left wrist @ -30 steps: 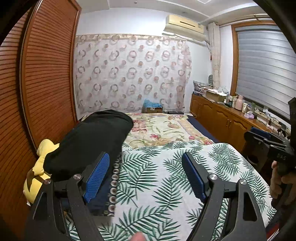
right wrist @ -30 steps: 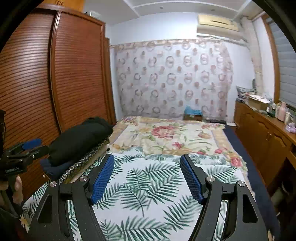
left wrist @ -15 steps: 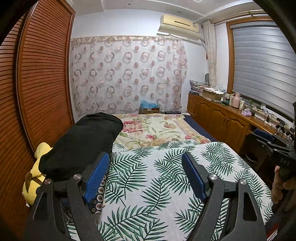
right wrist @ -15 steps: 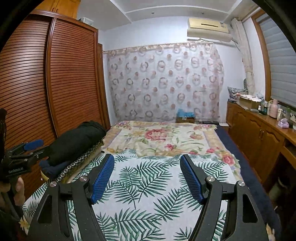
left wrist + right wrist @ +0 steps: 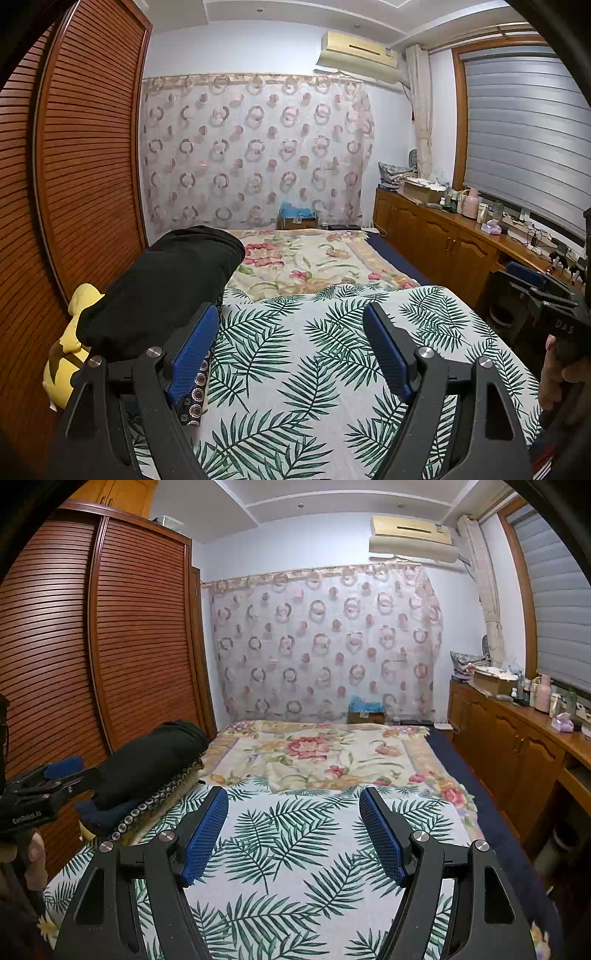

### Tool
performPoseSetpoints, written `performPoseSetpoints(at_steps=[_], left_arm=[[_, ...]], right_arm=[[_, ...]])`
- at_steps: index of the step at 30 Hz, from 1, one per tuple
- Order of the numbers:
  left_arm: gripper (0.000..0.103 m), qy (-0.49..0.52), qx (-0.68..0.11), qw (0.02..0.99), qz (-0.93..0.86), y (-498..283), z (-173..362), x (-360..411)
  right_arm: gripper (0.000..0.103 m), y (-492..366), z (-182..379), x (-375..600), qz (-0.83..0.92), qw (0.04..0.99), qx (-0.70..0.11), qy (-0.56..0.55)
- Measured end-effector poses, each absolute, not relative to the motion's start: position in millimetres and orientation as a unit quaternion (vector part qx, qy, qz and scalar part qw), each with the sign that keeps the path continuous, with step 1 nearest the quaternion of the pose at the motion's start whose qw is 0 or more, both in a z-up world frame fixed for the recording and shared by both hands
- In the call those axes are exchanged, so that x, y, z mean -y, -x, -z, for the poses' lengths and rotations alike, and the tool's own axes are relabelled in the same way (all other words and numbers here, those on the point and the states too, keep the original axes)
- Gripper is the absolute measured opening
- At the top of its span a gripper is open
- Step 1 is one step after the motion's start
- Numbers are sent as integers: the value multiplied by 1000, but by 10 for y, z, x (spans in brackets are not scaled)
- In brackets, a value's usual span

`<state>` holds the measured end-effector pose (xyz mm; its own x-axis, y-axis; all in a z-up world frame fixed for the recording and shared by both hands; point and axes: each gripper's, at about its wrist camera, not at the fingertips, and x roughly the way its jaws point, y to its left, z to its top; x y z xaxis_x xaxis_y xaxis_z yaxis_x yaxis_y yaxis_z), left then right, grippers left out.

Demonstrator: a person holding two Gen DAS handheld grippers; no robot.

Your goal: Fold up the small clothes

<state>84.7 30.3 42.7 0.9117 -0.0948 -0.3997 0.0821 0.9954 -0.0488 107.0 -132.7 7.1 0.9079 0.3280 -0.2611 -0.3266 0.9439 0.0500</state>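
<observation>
Both grippers tilted up over last second, more wall and ceiling showing. Left gripper (image 5: pixel 290 332) spread, holding nothing; right gripper (image 5: pixel 293 818) likewise. Clothes pile (image 5: pixel 162 288) at left bed edge, black bundle on top. Leaf sheet (image 5: pixel 295 867) bare: fits before or after folding.

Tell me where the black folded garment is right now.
The black garment lies on top of a pile at the bed's left edge, beside the louvred wardrobe, just beyond the left gripper; the right wrist view shows it far left.
</observation>
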Motion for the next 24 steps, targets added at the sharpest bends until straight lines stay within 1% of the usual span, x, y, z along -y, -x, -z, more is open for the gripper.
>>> performPoseSetpoints(at_steps=[24], left_arm=[[81, 15, -202, 978, 45, -836, -426, -314]], right_arm=[[75, -970, -123, 1532, -166, 977, -134, -1]])
